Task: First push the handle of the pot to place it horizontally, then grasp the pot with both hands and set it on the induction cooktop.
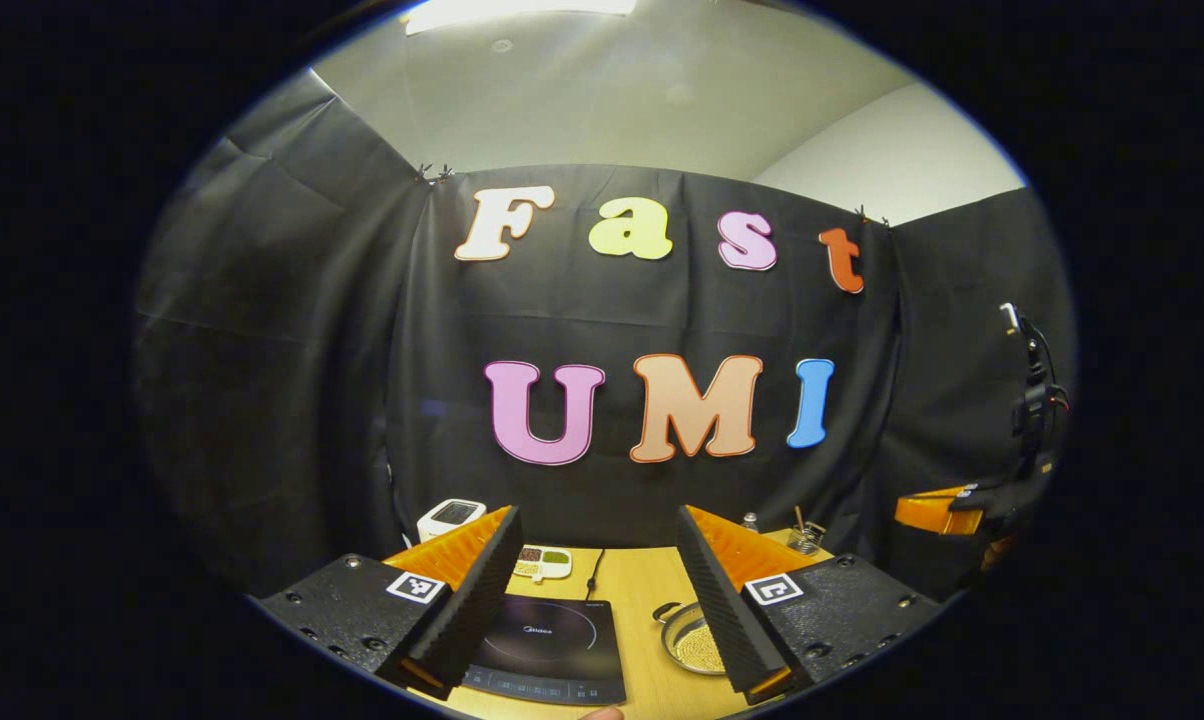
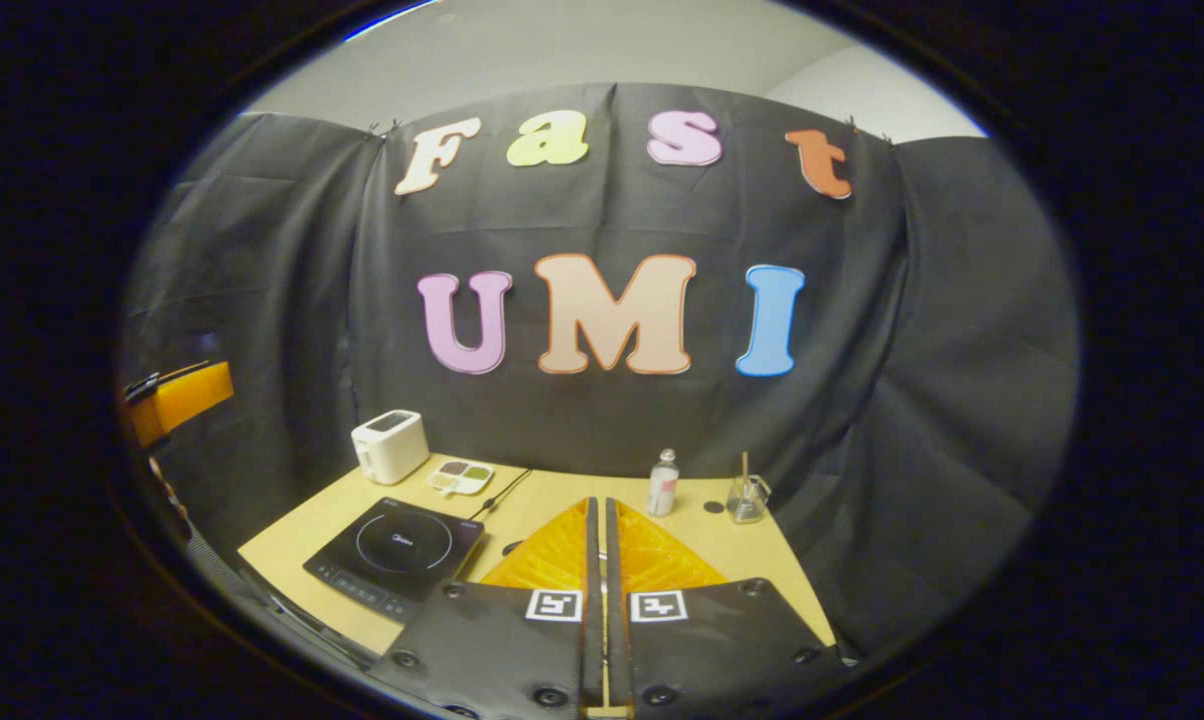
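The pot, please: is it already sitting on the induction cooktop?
No, the pot stands on the wooden table beside the induction cooktop.

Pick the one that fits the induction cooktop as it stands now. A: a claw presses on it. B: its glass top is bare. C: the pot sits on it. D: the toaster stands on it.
B: the induction cooktop carries nothing on its glass, and the pot sits beside it on the table.
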{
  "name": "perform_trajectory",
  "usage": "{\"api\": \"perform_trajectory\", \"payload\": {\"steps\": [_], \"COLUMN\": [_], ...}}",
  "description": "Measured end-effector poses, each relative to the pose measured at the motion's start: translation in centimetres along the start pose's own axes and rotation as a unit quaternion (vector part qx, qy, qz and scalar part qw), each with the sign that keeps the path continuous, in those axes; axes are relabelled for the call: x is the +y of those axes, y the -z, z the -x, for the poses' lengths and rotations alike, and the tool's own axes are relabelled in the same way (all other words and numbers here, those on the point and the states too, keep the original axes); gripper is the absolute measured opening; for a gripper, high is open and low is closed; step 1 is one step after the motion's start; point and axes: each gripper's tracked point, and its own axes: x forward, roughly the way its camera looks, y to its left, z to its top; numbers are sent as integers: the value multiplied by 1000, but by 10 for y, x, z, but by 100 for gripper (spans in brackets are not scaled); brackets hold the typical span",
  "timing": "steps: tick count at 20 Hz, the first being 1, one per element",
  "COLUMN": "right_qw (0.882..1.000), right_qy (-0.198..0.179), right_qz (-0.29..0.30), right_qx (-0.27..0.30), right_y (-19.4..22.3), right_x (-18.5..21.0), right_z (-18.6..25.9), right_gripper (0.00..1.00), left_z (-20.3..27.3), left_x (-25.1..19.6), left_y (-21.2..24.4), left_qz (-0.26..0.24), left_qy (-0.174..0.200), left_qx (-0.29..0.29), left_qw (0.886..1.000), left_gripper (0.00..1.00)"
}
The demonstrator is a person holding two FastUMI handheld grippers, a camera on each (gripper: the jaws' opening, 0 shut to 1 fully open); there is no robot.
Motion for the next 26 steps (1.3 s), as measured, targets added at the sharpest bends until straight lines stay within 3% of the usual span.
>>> {"api": "perform_trajectory", "payload": {"steps": [1, 6, 7, 8, 13, 15, 16, 18, 26], "right_qw": [1000, 996, 994, 992, 978, 972, 968, 958, 918], "right_qy": [-9, -78, -91, -103, -160, -169, -173, -193, -221], "right_qz": [3, -12, -15, -19, -29, -27, -29, -29, 20], "right_qx": [4, 46, 55, 67, 131, 163, 182, 210, 328], "right_y": [6, 50, 61, 73, 137, 166, 181, 210, 315], "right_x": [-3, -15, -16, -17, -10, -9, -7, 4, 6], "right_z": [-5, -35, -41, -45, -57, -60, -59, -56, -51], "right_gripper": [4, 0, 0, 0, 2, 0, 2, 3, 0], "left_z": [-4, -25, -28, -28, -32, -37, -38, -42, -45], "left_x": [-4, -16, -17, -18, -22, -26, -25, -24, -22], "left_y": [3, 11, 12, 16, 32, 38, 43, 43, 56], "left_qz": [0, 5, 9, 11, 8, 7, 4, 1, -8], "left_qy": [-5, -54, -65, -76, -113, -111, -112, -116, -129], "left_qx": [4, 23, 25, 32, 59, 71, 81, 82, 103], "left_qw": [1000, 998, 998, 997, 992, 991, 990, 990, 986], "left_gripper": [93, 93, 89, 93, 94, 94, 89, 93, 89]}}
